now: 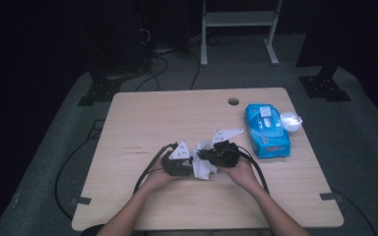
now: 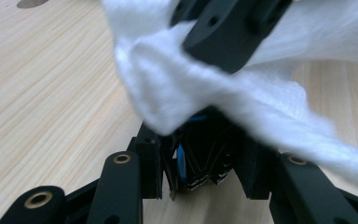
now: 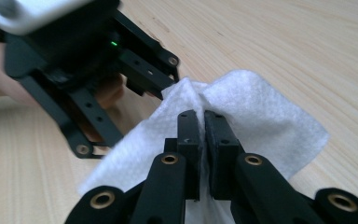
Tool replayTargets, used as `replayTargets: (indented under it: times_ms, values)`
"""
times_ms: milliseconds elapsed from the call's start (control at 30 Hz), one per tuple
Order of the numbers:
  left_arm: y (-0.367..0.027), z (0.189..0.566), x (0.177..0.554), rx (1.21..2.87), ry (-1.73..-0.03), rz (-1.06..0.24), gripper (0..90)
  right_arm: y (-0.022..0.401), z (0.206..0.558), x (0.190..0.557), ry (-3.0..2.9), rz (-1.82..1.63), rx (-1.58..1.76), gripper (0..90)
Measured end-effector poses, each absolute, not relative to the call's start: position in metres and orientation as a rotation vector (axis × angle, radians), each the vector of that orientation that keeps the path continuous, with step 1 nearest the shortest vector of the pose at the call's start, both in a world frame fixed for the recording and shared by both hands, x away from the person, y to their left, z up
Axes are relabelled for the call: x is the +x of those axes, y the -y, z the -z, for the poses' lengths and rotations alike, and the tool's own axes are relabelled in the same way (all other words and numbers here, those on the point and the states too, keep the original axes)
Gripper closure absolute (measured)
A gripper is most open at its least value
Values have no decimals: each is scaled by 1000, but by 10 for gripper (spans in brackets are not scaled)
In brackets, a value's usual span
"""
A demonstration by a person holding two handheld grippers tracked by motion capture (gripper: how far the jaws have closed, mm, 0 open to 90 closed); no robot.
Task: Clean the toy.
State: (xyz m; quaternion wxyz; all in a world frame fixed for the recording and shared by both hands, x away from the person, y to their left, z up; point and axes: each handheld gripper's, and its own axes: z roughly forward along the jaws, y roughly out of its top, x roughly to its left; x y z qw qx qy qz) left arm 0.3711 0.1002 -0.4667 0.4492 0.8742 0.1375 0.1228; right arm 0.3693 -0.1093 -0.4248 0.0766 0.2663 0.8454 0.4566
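Observation:
A white wipe (image 1: 204, 170) hangs between my two grippers over the table's front middle. My right gripper (image 3: 203, 117) has its jaws pressed together on a gathered fold of the wipe (image 3: 265, 121). My left gripper (image 1: 191, 165) faces it from the left, and its jaw tips (image 3: 167, 89) meet the wipe's far corner and pinch it. In the left gripper view the wipe (image 2: 186, 88) drapes across the left gripper (image 2: 200, 140) and hides its tips. The right gripper's black jaw (image 2: 228, 32) pokes in from above there.
A blue wipe pack (image 1: 267, 130) lies at the table's right, with a crumpled clear wrapper (image 1: 290, 120) beside it. A cable hole (image 1: 233, 102) sits near the far edge. Bare wooden tabletop (image 1: 142, 123) stretches to the left and behind the hands.

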Motion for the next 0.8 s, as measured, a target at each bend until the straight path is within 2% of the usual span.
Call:
replayTargets:
  times_ms: [267, 600, 800]
  values:
    - [-102, 466, 371, 2163, -339, -305, 582, 124, 424, 373, -2501, -1335, 853, 846]
    - [-104, 466, 373, 2162, -342, -302, 582, 104, 425, 371, -2523, -1356, 811, 846]
    - [-108, 467, 376, 2159, -360, -314, 582, 126, 424, 374, -2486, -1321, 868, 845]
